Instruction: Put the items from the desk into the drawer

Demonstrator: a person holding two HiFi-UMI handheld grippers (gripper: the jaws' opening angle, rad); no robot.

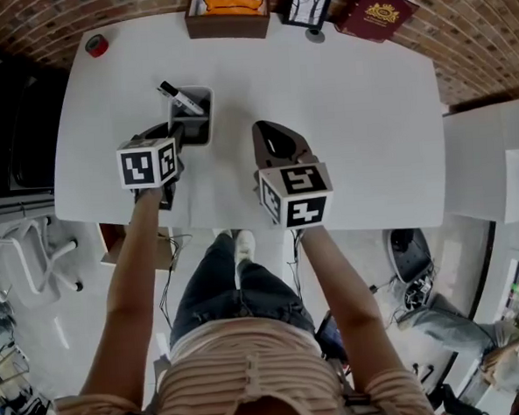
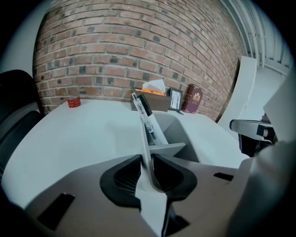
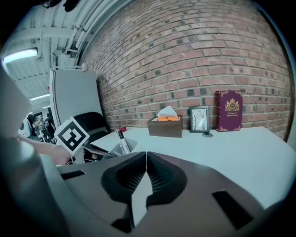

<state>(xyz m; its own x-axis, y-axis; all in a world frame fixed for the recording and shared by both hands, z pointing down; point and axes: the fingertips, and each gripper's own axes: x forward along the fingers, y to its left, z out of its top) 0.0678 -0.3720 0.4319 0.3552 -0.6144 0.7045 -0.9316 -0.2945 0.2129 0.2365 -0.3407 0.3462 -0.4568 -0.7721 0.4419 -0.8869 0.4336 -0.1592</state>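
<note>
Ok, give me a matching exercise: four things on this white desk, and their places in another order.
1 small red tape roll
2 grey plastic pen holder
3 black-framed picture
4 dark red hardcover book

a upright, furthest right along the brick wall
b its wall between the jaws of the left gripper
c alone at the far left corner
d beside the brown tissue box

Pairs: 1c, 2b, 3d, 4a

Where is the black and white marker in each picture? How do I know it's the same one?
Head view: the marker sticks out of the grey holder, up and left of the middle.
Left gripper view: the marker leans in the middle, just above the jaws.
Right gripper view: the marker is small, left of the middle.
Shared landmark: the brown tissue box by the brick wall.
</note>
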